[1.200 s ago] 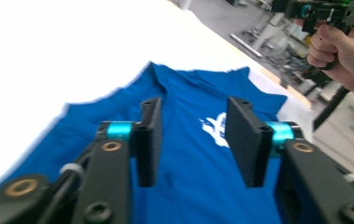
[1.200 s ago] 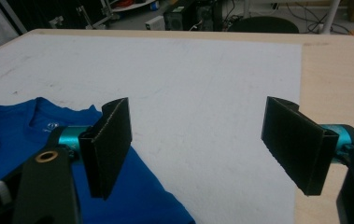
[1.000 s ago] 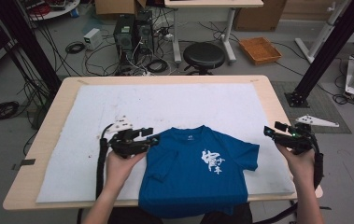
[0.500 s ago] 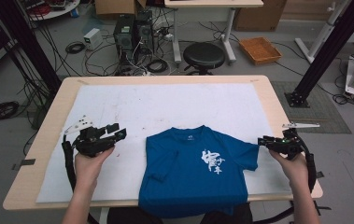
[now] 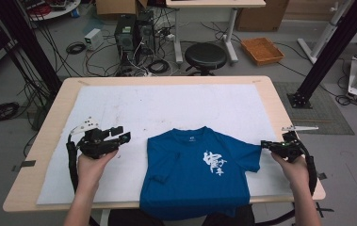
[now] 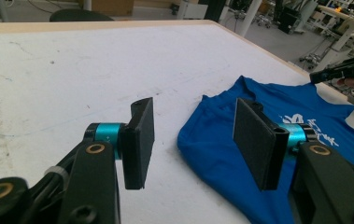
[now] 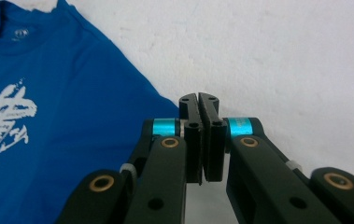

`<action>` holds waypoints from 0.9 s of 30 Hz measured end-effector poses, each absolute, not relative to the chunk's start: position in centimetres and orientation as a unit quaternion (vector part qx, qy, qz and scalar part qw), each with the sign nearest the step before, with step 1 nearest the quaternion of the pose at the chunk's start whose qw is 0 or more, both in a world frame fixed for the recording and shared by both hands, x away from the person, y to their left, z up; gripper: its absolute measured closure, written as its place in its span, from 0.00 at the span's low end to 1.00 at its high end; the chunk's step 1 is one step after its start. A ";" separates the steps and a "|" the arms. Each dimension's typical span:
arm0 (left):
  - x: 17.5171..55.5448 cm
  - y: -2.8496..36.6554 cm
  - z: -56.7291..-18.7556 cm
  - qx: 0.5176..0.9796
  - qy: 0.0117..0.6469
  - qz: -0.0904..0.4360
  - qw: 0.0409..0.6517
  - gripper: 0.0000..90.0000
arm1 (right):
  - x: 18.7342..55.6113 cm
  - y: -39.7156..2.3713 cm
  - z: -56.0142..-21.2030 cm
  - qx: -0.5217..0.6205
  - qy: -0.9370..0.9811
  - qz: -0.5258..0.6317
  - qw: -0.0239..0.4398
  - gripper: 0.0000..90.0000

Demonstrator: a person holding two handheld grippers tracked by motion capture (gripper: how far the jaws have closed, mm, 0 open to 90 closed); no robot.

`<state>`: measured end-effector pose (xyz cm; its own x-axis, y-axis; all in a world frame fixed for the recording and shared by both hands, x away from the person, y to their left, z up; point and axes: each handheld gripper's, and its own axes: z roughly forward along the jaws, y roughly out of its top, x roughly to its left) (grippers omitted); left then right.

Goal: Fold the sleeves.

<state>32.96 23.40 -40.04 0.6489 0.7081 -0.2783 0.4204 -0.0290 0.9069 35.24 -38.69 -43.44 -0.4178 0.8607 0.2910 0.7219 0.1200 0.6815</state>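
Now the blue T-shirt (image 5: 195,179) lies face up on the white mat (image 5: 190,106) at the near middle of the surface (image 5: 279,113), with its hem hanging over the near edge; the right gripper (image 5: 264,145) is low at the tip of the right sleeve (image 5: 249,153); its fingers (image 7: 191,135) have just been closing and now stand pad to pad, and no blue cloth shows between them, so I judge the pinch has probably missed the sleeve; the left gripper (image 5: 121,133) hovers over the bare mat, left of the shirt and apart from it, its fingers (image 6: 139,140) about half spread with nothing in them; to take the sleeve well, I would open the right fingers again, slide one under the sleeve edge and close on a single layer, while the left moves to the left sleeve (image 5: 155,162); counted: one T-shirt, two sleeves, one mat, two grippers
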 end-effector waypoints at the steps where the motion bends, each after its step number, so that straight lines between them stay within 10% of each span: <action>1: 33.0 23.4 -40.0 0.705 0.400 0.127 0.571 0.54 | 35.2 -38.8 -43.3 0.532 0.742 0.399 0.089 0.99; 12: 33.2 23.1 -40.1 0.709 0.399 0.119 0.570 0.54 | 34.1 -35.6 -39.5 0.496 0.760 0.405 0.109 0.99; 27: 33.4 21.8 -40.3 0.727 0.388 0.098 0.557 0.54 | 34.1 -19.2 -37.2 0.399 0.832 0.356 0.144 0.97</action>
